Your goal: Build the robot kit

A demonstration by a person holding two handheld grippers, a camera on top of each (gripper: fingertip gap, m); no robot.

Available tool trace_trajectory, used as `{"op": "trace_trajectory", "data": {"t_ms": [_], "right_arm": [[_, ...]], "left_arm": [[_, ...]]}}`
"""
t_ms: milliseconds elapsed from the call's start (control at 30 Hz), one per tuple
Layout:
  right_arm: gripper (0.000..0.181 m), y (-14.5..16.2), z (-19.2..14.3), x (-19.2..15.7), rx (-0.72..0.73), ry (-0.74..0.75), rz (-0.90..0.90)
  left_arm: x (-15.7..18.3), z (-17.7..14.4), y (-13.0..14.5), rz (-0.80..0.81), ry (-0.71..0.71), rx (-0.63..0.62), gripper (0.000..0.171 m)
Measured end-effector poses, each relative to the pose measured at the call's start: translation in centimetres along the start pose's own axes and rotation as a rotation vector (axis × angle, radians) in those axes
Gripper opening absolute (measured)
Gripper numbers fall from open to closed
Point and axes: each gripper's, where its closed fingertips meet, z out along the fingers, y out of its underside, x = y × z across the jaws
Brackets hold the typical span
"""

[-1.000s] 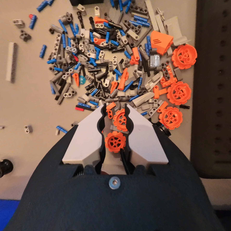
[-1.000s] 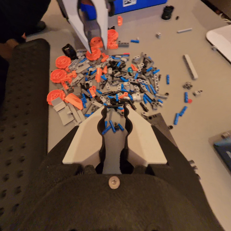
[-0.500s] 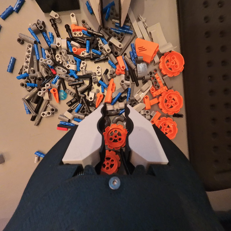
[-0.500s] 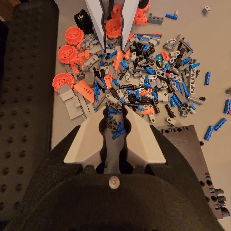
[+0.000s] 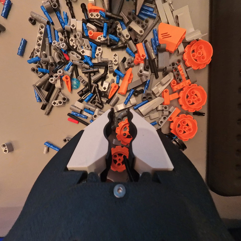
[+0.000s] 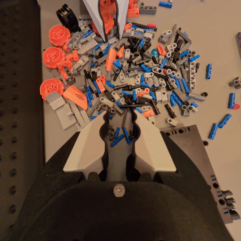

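A pile of small blue, grey, black and orange building pieces (image 5: 99, 67) lies on a beige table (image 5: 19, 104). My left gripper (image 5: 119, 110) is at the pile's near edge, jaws narrowly apart. An orange toothed wheel (image 5: 123, 131) sits tilted between the fingers, against the right one. A second orange wheel (image 5: 119, 160) lies flat farther back between them. My right gripper (image 6: 120, 112) is open and empty at the opposite edge, over blue pins (image 6: 118, 138) and a grey axle (image 6: 124, 120). The left gripper (image 6: 112, 39) shows at the top of the right wrist view.
Three more orange wheels (image 5: 193, 97) and an orange panel (image 5: 169, 36) lie beside a black perforated foam block (image 5: 224, 91). A black tyre (image 6: 67, 18) lies near the left gripper. A large dark panel (image 6: 189, 150) sits right of my right gripper. Loose pieces are scattered around the pile. Tip to tip, the grippers are about 12 cm apart.
The wheel between my left fingers has tipped from flat to tilted, and those jaws have narrowed slightly. My right gripper has moved closer to the pile's edge.
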Motion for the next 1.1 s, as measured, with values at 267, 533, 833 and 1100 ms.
{"op": "trace_trajectory", "data": {"t_ms": [267,533,833,1100], "right_arm": [[0.038,-1.0,0.9,-2.3,0.01,-0.098,-0.043],[0.038,0.3,-4.4,4.1,0.075,0.189,0.052],[0.028,2.4,-5.6,5.7,0.053,0.253,0.078],[0.028,4.3,-7.7,7.3,0.053,0.32,0.139]], "left_arm": [[-0.3,-0.3,-0.3,0.0,-0.012,0.019,0.02],[-0.9,-0.7,-0.1,-0.005,-0.042,0.016,0.022],[-1.1,-0.9,-0.2,-0.004,-0.051,0.02,0.022],[-1.4,-1.1,-0.3,-0.009,-0.065,0.029,0.022]]}}
